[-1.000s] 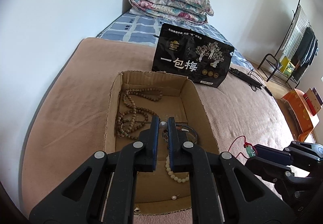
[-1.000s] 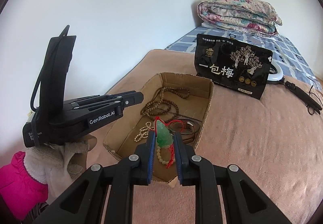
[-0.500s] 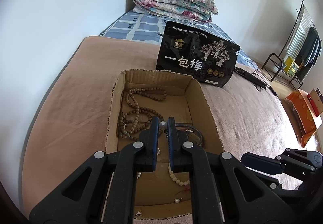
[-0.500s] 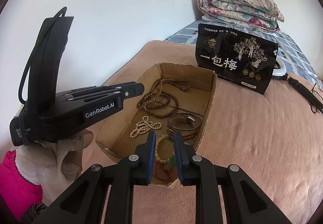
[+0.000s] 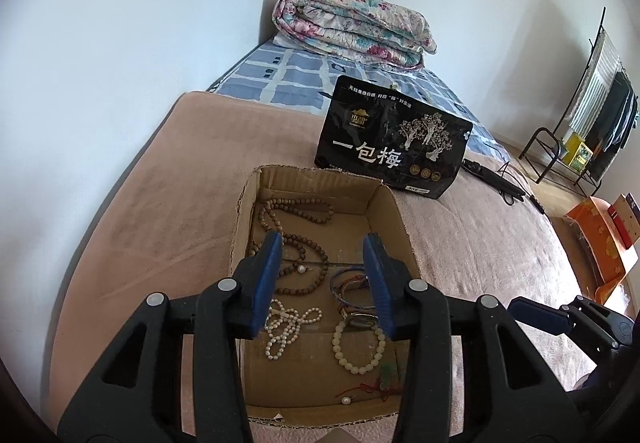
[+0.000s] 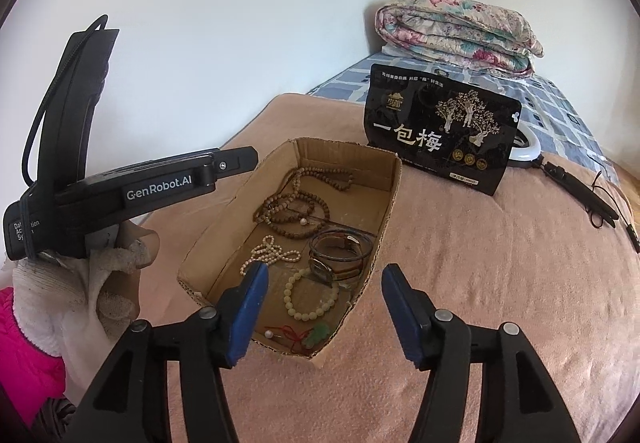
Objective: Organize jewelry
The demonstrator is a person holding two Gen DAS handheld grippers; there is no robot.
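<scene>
An open cardboard box on the pink blanket holds the jewelry. Inside lie brown bead strings, a small pearl, a white bead strand, bangles, a cream bead bracelet, a green pendant on red cord and another pearl. My left gripper is open and empty above the box. My right gripper is open and empty above the box's near corner.
A black snack bag stands behind the box. A folded floral quilt lies at the bed's far end. A ring light with cable lies at the right. A drying rack and an orange box stand beside the bed.
Both grippers opened. The pearl left my left gripper and lies on the brown beads. The green pendant left my right gripper and lies in the box's near corner.
</scene>
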